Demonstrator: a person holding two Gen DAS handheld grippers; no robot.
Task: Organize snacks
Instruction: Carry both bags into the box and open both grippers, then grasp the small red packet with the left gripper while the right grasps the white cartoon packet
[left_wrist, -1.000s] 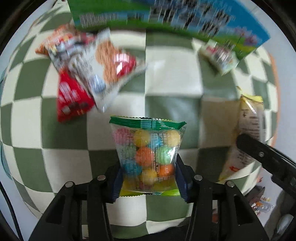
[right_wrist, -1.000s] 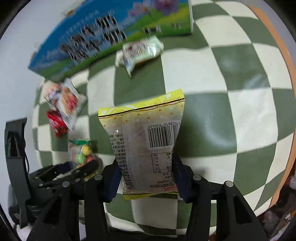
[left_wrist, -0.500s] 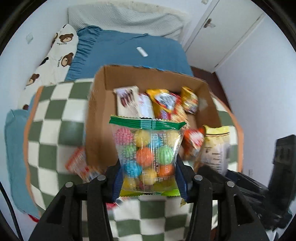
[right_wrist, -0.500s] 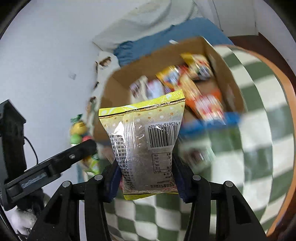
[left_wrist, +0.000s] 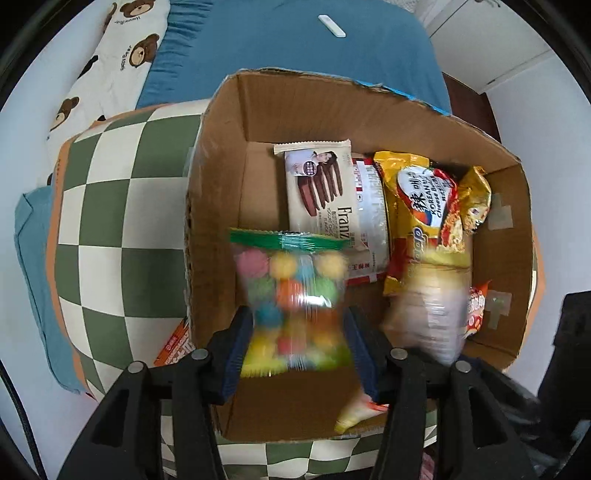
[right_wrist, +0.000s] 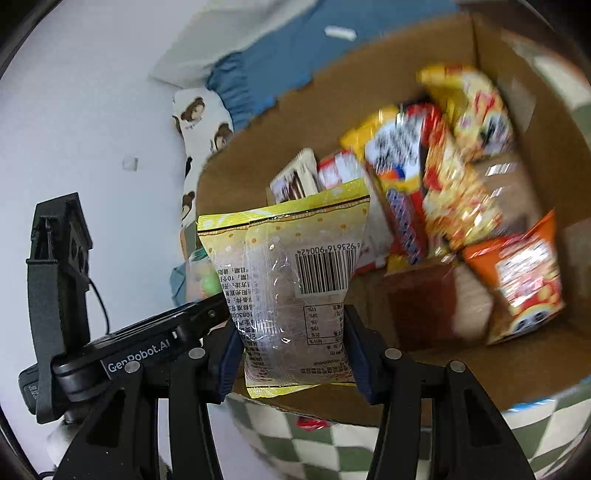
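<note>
My left gripper (left_wrist: 297, 350) is shut on a clear bag of coloured candy balls (left_wrist: 291, 299) with a green top, held over the near left part of an open cardboard box (left_wrist: 218, 155). My right gripper (right_wrist: 291, 347) is shut on a yellow-topped clear snack bag (right_wrist: 288, 291) with a barcode, held over the box's near edge (right_wrist: 424, 391). That bag shows blurred in the left wrist view (left_wrist: 428, 317). The left gripper shows at the left of the right wrist view (right_wrist: 155, 343).
The box holds a Franz biscuit pack (left_wrist: 321, 192), a yellow noodle pack (left_wrist: 428, 206), an orange snack bag (right_wrist: 521, 280) and other packs. It stands on a green-and-cream checked cloth (left_wrist: 110, 206). An orange packet (left_wrist: 175, 345) lies beside the box. A blue bed (left_wrist: 295, 51) lies behind.
Both grippers have swung up from the checked cloth to the box and moved closer over it, each still holding its bag.
</note>
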